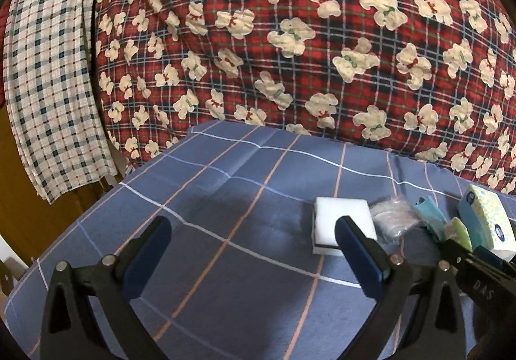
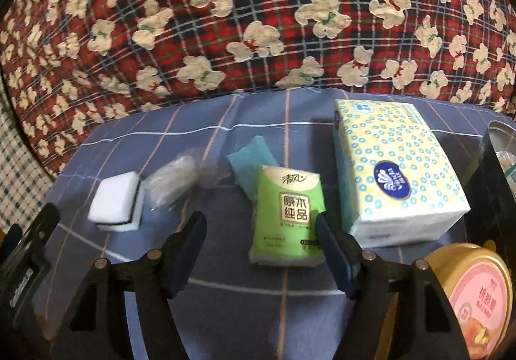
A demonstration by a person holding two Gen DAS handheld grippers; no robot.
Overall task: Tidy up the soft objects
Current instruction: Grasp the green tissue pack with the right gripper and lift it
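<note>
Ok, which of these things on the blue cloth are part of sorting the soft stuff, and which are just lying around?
Part of the job: white sponge, clear plastic bag, teal packet, green tissue pack, big tissue pack.

Lying about: pink-lidded tub, metal tin, bear-print quilt.

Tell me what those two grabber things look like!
Both are black plastic claws. The left gripper and right gripper each have two angled arms with round silver pins and flat dark blue pads at the fingertips. In the left view, the right gripper's black body shows pale letters.

left hand-held gripper [image 1: 253, 247]: jaws apart, empty | right hand-held gripper [image 2: 261, 247]: jaws apart
</note>
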